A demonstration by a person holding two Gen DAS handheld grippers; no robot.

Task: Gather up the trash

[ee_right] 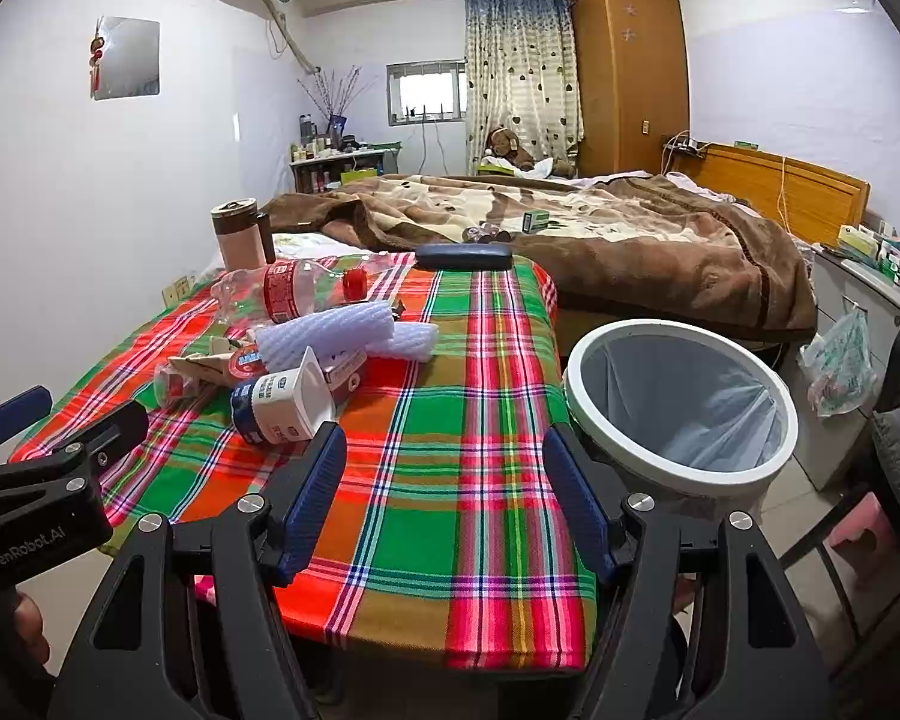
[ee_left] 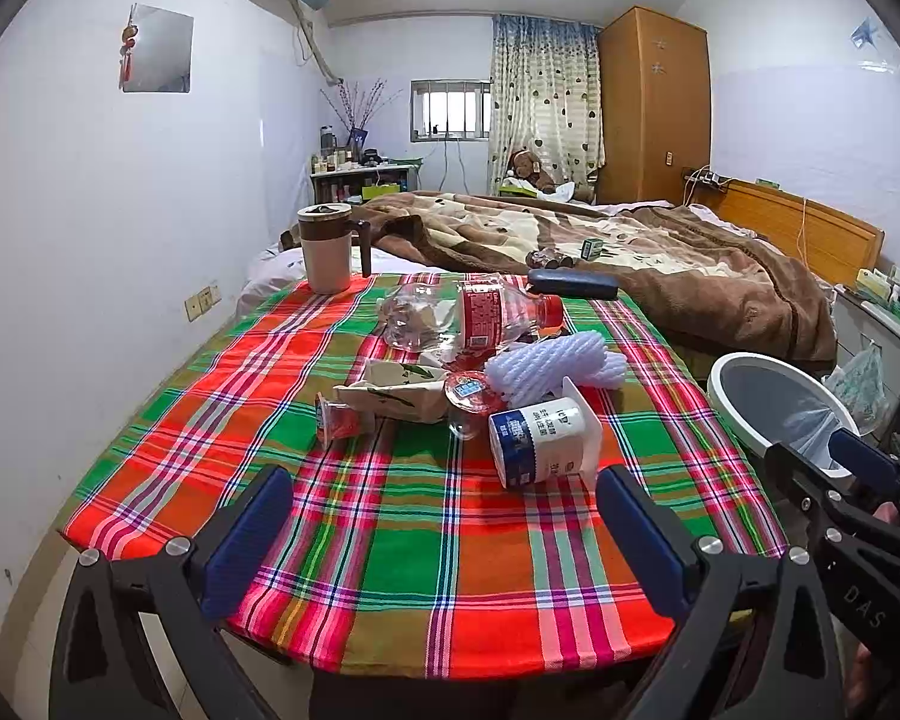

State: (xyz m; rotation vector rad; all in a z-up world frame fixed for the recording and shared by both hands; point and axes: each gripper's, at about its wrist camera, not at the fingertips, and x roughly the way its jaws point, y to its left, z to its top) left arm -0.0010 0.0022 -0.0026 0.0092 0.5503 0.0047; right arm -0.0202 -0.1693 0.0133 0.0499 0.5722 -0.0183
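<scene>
A pile of trash lies on the plaid tablecloth [ee_left: 450, 546]: a white and blue yogurt cup [ee_left: 540, 438] [ee_right: 276, 405] on its side, a crushed clear bottle [ee_left: 480, 315] [ee_right: 288, 291] with a red label, white foam netting [ee_left: 558, 360] [ee_right: 330, 336], a flattened paper carton [ee_left: 396, 390] and two small red jelly cups [ee_left: 339, 420]. A white bin [ee_right: 684, 408] [ee_left: 774, 402] with a liner stands at the table's right edge. My left gripper [ee_left: 444, 534] [ee_right: 69, 420] is open just short of the yogurt cup. My right gripper [ee_right: 444, 498] [ee_left: 828, 462] is open and holds nothing, between pile and bin.
A beige lidded mug [ee_left: 327, 246] and a dark glasses case [ee_left: 573, 284] sit at the table's far edge. Behind is a bed with a brown blanket [ee_left: 630, 246]. A plastic bag [ee_right: 840, 360] hangs right of the bin, near a chair [ee_right: 894, 438].
</scene>
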